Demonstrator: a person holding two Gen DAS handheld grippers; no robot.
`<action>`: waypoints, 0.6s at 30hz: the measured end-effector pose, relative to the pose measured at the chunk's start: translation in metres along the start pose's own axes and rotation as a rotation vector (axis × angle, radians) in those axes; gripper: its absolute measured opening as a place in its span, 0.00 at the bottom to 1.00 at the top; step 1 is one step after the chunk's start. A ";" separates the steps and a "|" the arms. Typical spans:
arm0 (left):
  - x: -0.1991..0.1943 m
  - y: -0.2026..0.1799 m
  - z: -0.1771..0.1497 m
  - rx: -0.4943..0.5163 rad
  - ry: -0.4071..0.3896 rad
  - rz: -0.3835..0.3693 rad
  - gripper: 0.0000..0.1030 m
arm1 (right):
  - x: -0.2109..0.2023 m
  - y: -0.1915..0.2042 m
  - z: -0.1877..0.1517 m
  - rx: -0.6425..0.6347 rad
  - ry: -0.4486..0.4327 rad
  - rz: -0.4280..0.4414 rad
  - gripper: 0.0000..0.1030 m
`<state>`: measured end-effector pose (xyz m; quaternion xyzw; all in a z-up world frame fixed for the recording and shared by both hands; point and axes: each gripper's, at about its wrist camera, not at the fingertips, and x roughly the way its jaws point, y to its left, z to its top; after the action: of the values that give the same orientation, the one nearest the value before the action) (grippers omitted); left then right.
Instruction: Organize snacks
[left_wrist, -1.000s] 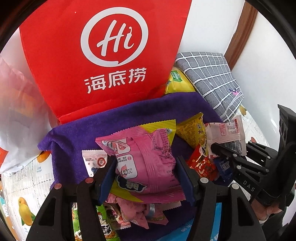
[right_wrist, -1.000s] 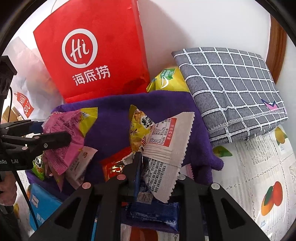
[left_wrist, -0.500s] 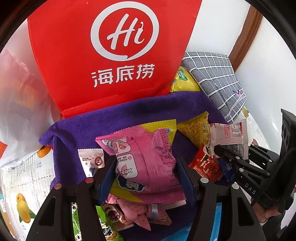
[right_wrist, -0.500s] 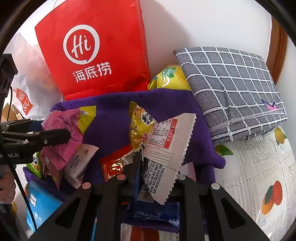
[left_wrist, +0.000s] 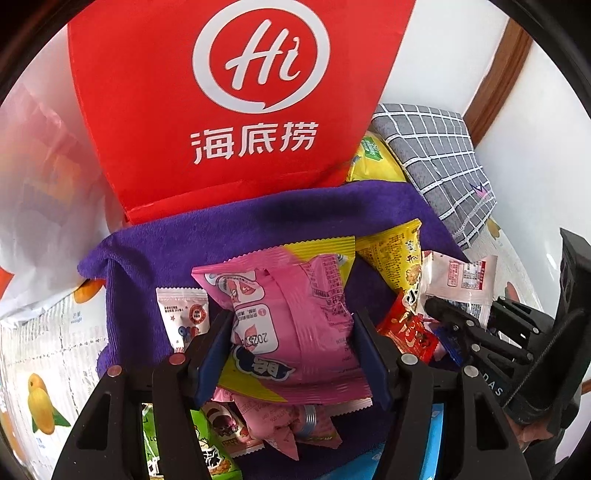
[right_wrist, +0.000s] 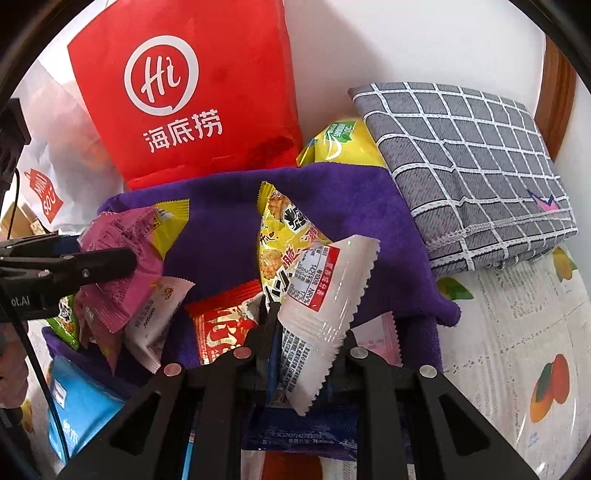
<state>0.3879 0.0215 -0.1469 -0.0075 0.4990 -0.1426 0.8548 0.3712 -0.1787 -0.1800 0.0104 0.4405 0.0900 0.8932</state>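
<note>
Left wrist view. My left gripper (left_wrist: 291, 347) grasps a pink snack packet (left_wrist: 291, 317), its blue pads pressed on the packet's two sides; the packet hangs above a purple towel (left_wrist: 229, 240). A small white sachet (left_wrist: 183, 314) lies on the towel just left of my fingers. Beneath the packet lie a green packet (left_wrist: 207, 450) and further pink wrappers. A red paper bag (left_wrist: 236, 99) stands behind the towel, with a yellow bag (left_wrist: 373, 162) and a folded grey checked cloth (left_wrist: 439, 166) to its right. At right, my right gripper (left_wrist: 443, 325) shows from the side, bearing a white packet (left_wrist: 460, 284).

Right wrist view. My right gripper (right_wrist: 303, 332) is closing, jaws nearly together, pinching the white packet (right_wrist: 325, 310) by its lower part; the packet stands tilted above the towel (right_wrist: 221, 214). A yellow snack packet (right_wrist: 280, 236) and a red packet (right_wrist: 221, 325) lie just behind and to its left. A blue packet (right_wrist: 303, 432) lies under my fingers. At left, my left gripper (right_wrist: 107, 262) carries the pink packet (right_wrist: 122, 266). A fruit-print tablecloth (right_wrist: 517, 332) shows at right.
</note>
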 end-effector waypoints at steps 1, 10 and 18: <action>0.000 0.000 0.000 -0.007 0.000 0.002 0.62 | 0.000 0.000 -0.001 -0.002 -0.002 0.001 0.18; 0.005 -0.008 -0.001 -0.017 -0.001 0.057 0.64 | -0.013 0.002 -0.001 -0.039 -0.019 -0.005 0.30; 0.002 -0.012 0.001 -0.059 -0.004 0.049 0.67 | -0.040 0.010 0.003 -0.084 -0.109 -0.051 0.61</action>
<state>0.3869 0.0097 -0.1461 -0.0207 0.5013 -0.1069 0.8584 0.3480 -0.1753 -0.1460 -0.0333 0.3874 0.0850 0.9174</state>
